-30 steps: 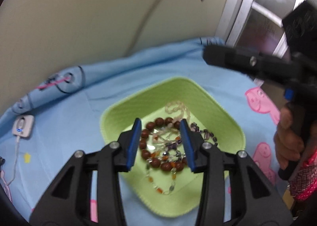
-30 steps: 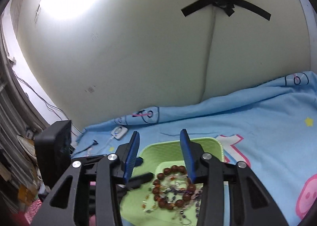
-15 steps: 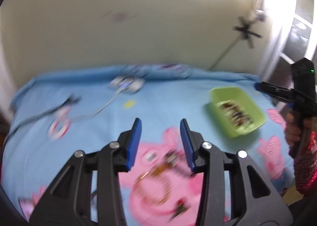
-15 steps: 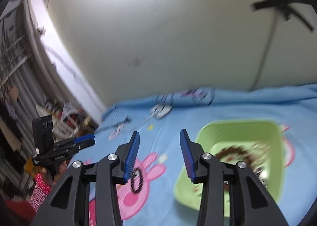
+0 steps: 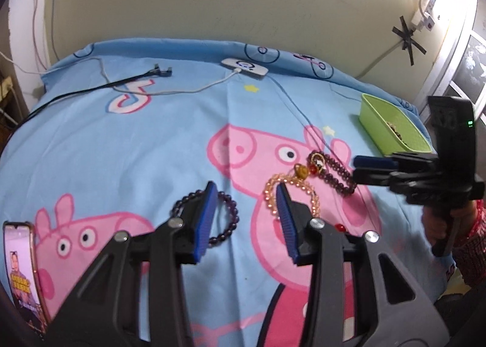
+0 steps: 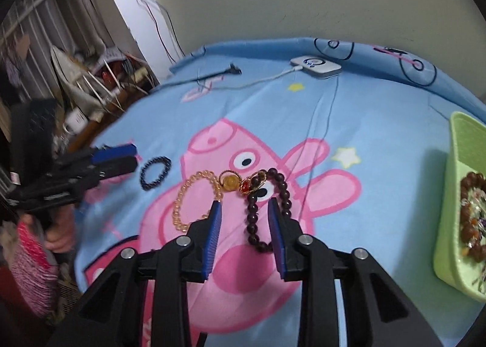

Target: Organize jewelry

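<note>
Loose bracelets lie on the blue cartoon bedsheet (image 5: pixel 152 146). My right gripper (image 6: pixel 245 202) hovers over a maroon bead bracelet (image 6: pixel 255 216); its jaws are closing with one strand between the fingers, pads not touching it. An amber bead bracelet (image 6: pixel 182 204) with gold charms (image 6: pixel 229 183) lies just left of it. My left gripper (image 5: pixel 245 187) is open and holds nothing, above the sheet between a dark purple bracelet (image 5: pixel 226 225), partly hidden by its left finger, and the amber bracelet (image 5: pixel 293 187). The green tray (image 6: pixel 455 164) at the right holds brown beads (image 6: pixel 469 216) and other pieces.
A phone (image 5: pixel 21 268) with a lit screen lies at the sheet's near left edge. A white charger box (image 5: pixel 244 66) with its cable and a black cable (image 5: pixel 136 78) lie near the wall. Clutter (image 6: pixel 91 79) stands beyond the bed's left side. The person's hand (image 5: pixel 437 222) holds the right gripper's handle.
Both grippers have swung away from over the green tray to the loose bracelets on the sheet. The right jaws stand narrower than before; the left jaws are unchanged.
</note>
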The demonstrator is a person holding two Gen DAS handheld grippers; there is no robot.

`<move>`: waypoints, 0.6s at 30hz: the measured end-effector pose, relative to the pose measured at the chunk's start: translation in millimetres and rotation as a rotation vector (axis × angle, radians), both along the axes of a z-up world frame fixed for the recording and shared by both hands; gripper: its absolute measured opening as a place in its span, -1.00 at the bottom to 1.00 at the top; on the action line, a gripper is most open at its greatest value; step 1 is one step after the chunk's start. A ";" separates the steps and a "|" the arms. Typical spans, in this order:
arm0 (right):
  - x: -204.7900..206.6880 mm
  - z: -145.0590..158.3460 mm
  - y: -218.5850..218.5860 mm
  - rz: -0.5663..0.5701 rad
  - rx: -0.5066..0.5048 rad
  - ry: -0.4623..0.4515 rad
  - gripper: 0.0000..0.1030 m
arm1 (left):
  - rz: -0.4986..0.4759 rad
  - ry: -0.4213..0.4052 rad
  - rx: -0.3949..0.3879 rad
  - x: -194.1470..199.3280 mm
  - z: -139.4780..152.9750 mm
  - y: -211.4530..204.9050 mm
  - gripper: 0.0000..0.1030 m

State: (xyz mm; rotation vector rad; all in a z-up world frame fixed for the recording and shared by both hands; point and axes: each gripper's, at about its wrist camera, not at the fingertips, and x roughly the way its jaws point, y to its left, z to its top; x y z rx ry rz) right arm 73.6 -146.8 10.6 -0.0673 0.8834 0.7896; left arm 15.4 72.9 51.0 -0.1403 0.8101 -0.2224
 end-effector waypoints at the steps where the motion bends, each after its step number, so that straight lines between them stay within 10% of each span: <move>1: 2.0 -1.9 3.4 -0.008 -0.009 0.001 -0.76 | -0.016 0.001 -0.001 2.3 -1.0 -2.9 -0.26; 18: 8.0 -16.3 1.5 -0.057 -0.101 -0.022 -0.76 | -0.173 0.009 0.072 37.7 -19.5 -53.9 -0.26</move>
